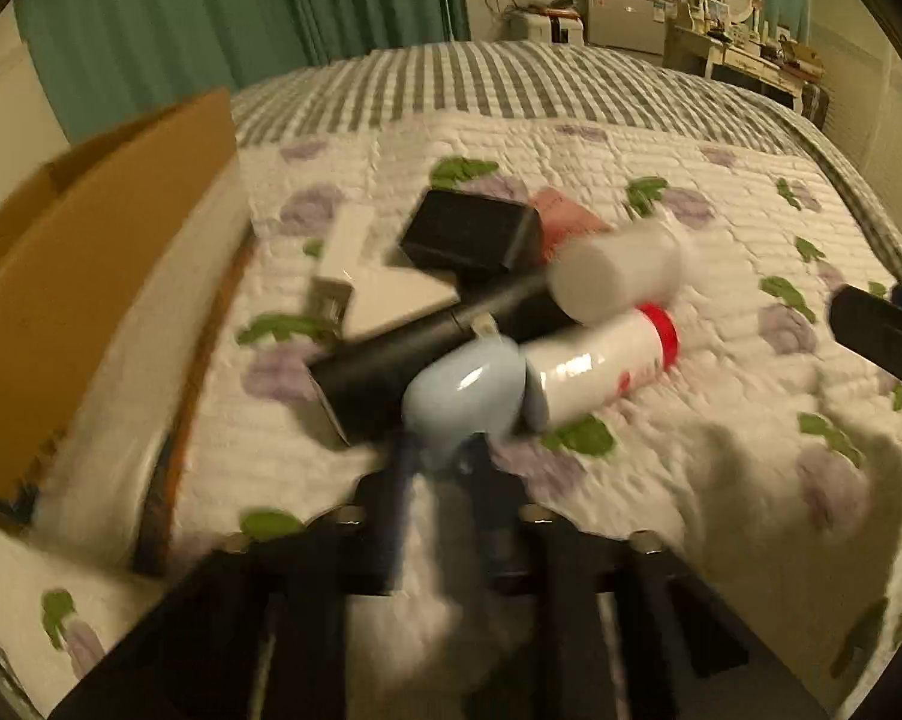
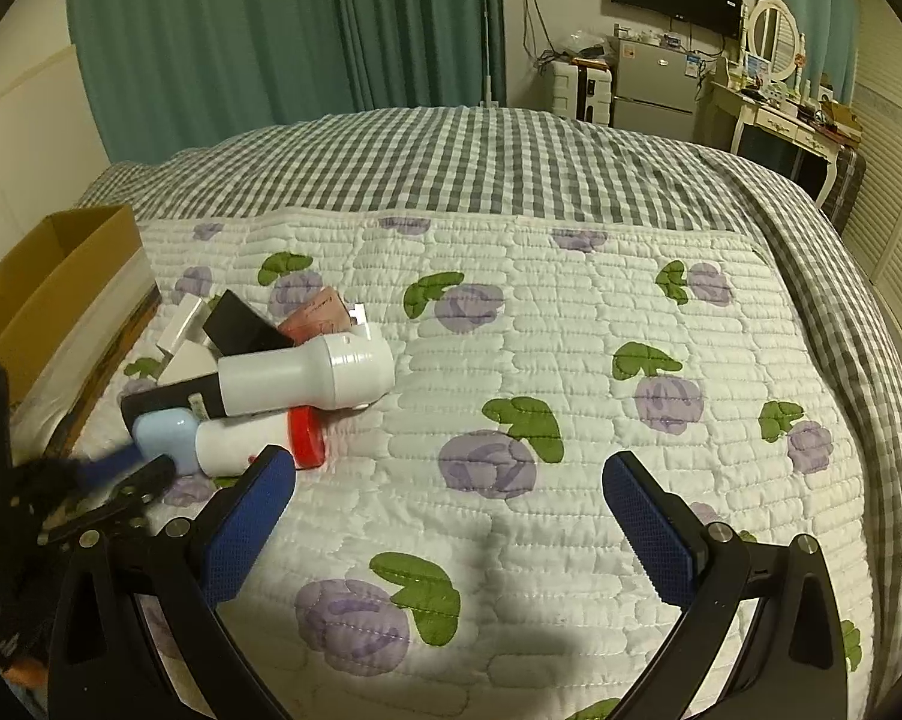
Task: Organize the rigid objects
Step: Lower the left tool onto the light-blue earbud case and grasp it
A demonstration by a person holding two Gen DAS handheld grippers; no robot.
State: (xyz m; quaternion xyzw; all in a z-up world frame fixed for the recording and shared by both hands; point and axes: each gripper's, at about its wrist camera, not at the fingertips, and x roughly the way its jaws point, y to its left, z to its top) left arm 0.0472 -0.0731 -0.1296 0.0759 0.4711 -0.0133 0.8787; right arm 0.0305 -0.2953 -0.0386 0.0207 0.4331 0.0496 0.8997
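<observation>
Listing by view. Left wrist view, blurred: my left gripper point(image 1: 436, 468) has its fingers clenched at the near end of the glossy pale-blue rounded object point(image 1: 464, 387); whether they pinch it or just quilt I cannot tell. It lies in the pile on the bed, touching a matte black tube point(image 1: 391, 354) and a smooth white bottle with a red cap point(image 1: 601, 360). Corrugated cardboard box point(image 1: 91, 276) stands left. Risk: the slick curved shell could squirt free, or lifting could roll its neighbours.

Right wrist view: my right gripper point(image 2: 448, 510) hangs released, fingers spread over the puffy flowered quilt point(image 2: 571, 330), grasping nothing. A white plastic cylinder point(image 2: 307, 375) tops the pile.
</observation>
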